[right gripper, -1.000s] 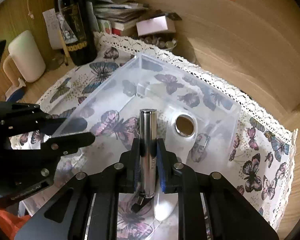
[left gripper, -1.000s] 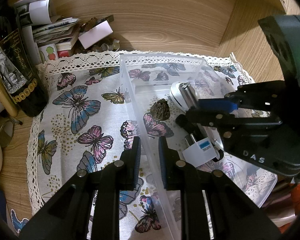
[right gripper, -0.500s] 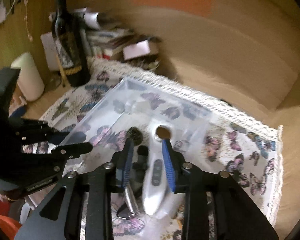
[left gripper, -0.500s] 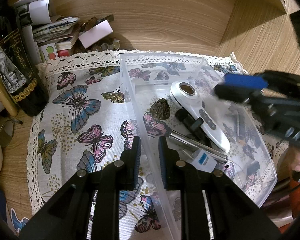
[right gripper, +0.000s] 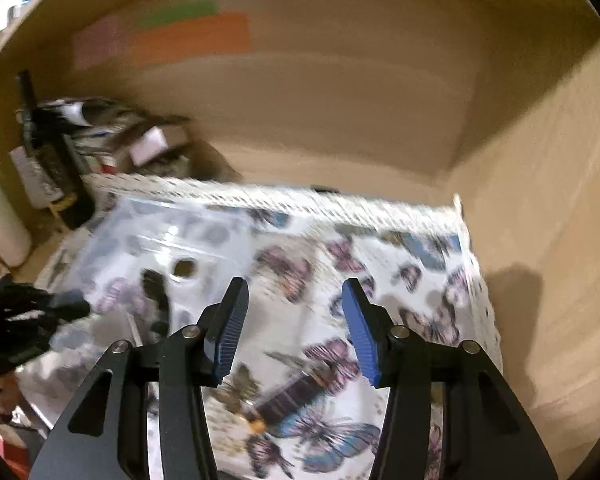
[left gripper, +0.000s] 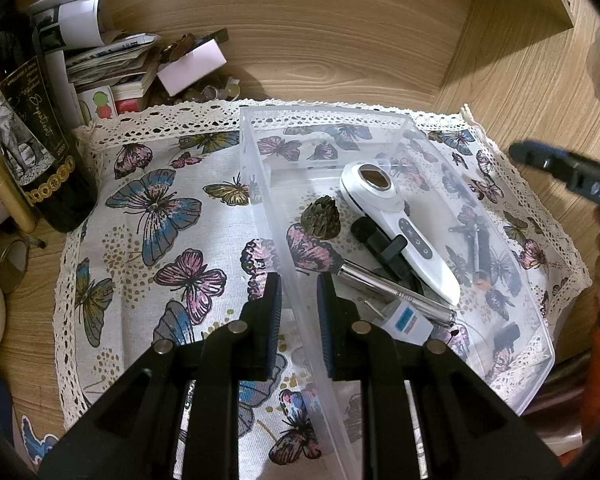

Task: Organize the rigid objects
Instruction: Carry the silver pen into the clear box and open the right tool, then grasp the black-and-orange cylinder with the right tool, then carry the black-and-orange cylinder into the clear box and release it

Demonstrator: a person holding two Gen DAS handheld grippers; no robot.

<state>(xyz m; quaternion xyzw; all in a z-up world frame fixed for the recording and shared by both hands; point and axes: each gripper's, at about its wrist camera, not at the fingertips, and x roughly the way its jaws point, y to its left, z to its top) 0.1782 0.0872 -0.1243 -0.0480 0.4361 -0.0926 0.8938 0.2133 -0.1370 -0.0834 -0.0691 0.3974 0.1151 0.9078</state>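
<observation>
A clear plastic bin [left gripper: 260, 168] stands on a butterfly cloth [left gripper: 156, 216]. My left gripper [left gripper: 298, 292] is shut on the bin's left wall. Inside lie a white handheld device [left gripper: 400, 220], a silver metal cylinder [left gripper: 384, 284], a dark pinecone-like piece [left gripper: 320, 218], a black clip [left gripper: 380, 240] and a small white-and-blue item [left gripper: 406, 318]. My right gripper [right gripper: 294, 320] is open and empty, above the cloth to the right of the bin [right gripper: 148, 240]; it shows at the right edge of the left wrist view [left gripper: 560, 168]. The right wrist view is motion-blurred.
A dark wine bottle [left gripper: 24, 128] stands at the cloth's left edge, with a pile of papers and small boxes [left gripper: 132, 68] behind it. Wooden walls [left gripper: 340, 32] close off the back and right. A white rounded object [right gripper: 4, 228] stands far left.
My right gripper let go of the silver cylinder, which now lies in the bin. It opened wide and pulled away up and to the right. My left gripper kept hold of the bin wall.
</observation>
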